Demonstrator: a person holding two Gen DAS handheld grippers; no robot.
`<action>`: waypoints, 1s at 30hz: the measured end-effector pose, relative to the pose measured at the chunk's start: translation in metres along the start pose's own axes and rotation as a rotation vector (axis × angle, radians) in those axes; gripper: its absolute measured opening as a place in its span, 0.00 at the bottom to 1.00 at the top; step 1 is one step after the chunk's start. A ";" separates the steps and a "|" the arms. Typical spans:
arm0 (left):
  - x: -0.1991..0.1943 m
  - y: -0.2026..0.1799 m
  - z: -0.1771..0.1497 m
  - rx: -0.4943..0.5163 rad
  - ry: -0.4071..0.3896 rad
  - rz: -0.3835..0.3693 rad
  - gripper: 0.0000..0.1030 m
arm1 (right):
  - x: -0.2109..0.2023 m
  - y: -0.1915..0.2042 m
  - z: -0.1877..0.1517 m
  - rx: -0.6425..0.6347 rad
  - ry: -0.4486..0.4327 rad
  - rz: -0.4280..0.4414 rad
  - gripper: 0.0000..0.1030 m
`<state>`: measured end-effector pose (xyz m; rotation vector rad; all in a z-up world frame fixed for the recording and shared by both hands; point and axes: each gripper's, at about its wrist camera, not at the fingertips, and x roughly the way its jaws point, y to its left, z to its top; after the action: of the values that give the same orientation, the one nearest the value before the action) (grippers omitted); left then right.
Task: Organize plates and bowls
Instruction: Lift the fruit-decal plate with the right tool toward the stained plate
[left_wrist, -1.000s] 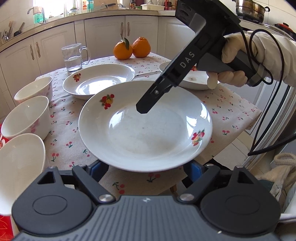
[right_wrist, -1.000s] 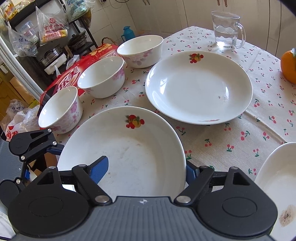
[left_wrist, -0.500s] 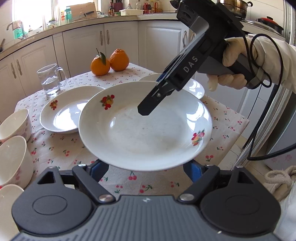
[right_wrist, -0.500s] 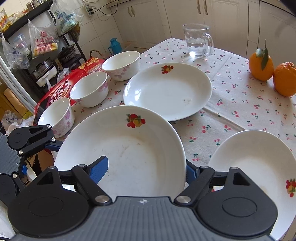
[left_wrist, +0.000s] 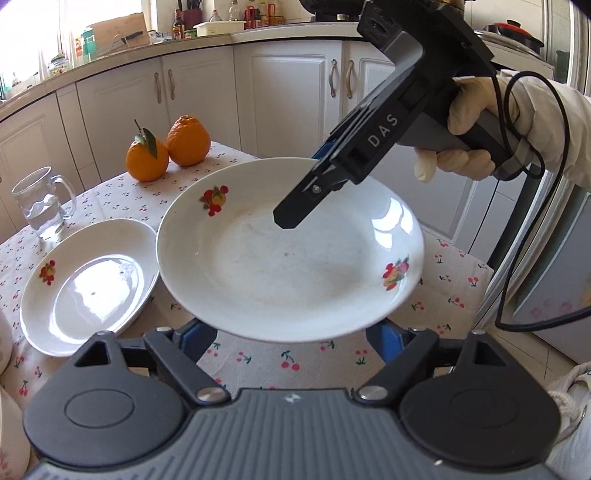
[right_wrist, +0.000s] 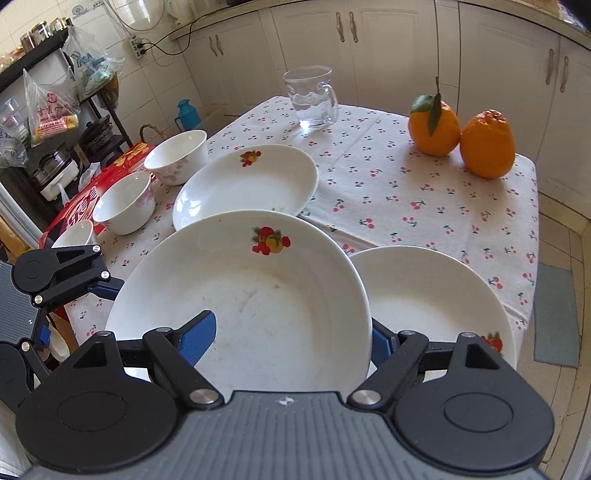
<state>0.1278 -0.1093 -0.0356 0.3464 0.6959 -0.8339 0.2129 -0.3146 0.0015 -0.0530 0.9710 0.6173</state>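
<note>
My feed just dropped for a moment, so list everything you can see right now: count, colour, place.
Lifted plate: one, white with fruit print, held above the table between both grippers.
Plates on the table: two, white with fruit print; one beside the bowls, one at the near edge.
Bowls: three, white with pink flowers, in a row along the table's left edge.
Glass mug: one, clear, with water, far side.
Oranges: two, orange, far right corner.
Tablecloth: one, pale with cherry print.
Red box: one, under the bowls.
Left gripper: black, blue pads, at the plate's left edge.
Right gripper: black, blue pads, at the plate's near rim.
Gloved hand: one, pale, holding the right gripper.
</note>
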 end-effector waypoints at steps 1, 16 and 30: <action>0.005 0.000 0.003 0.001 0.000 -0.007 0.84 | -0.003 -0.004 0.000 0.006 -0.003 -0.006 0.85; 0.049 -0.006 0.022 0.028 0.027 -0.053 0.84 | -0.011 -0.053 -0.016 0.084 -0.041 -0.054 0.85; 0.059 -0.003 0.028 0.026 0.034 -0.056 0.84 | 0.003 -0.074 -0.022 0.122 -0.032 -0.045 0.85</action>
<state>0.1650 -0.1587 -0.0557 0.3662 0.7293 -0.8925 0.2355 -0.3819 -0.0300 0.0434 0.9717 0.5149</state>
